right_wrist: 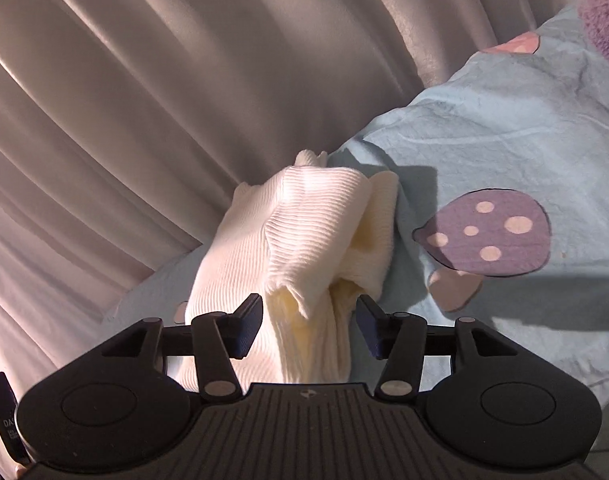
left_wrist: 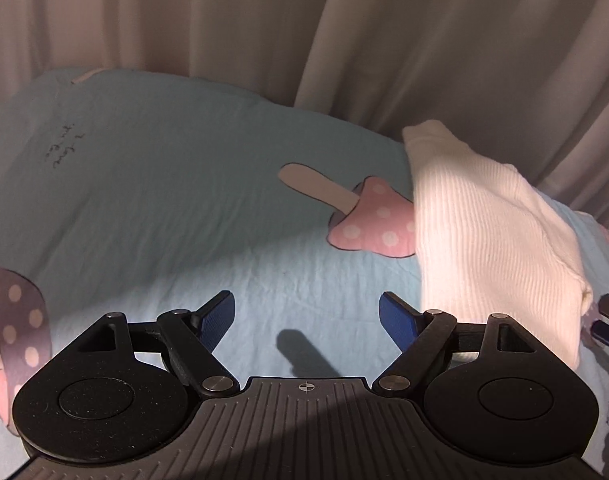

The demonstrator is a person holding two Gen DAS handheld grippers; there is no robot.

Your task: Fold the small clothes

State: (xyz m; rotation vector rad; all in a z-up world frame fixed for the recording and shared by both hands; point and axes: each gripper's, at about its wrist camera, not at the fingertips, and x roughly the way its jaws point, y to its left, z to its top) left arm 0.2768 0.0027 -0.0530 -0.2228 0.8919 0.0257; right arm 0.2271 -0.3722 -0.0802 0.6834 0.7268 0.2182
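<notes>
Folding barely begun: the white ribbed garment point(right_wrist: 304, 232) lies bunched on the blue bedsheet point(left_wrist: 164, 200) near the curtain point(left_wrist: 264, 20), between the wide right gripper point(right_wrist: 308, 324), while the left gripper point(left_wrist: 306, 320) gapes empty.

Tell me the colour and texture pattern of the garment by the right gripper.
Cream-white garment with fine ribbing, clearest in the right wrist view.
</notes>
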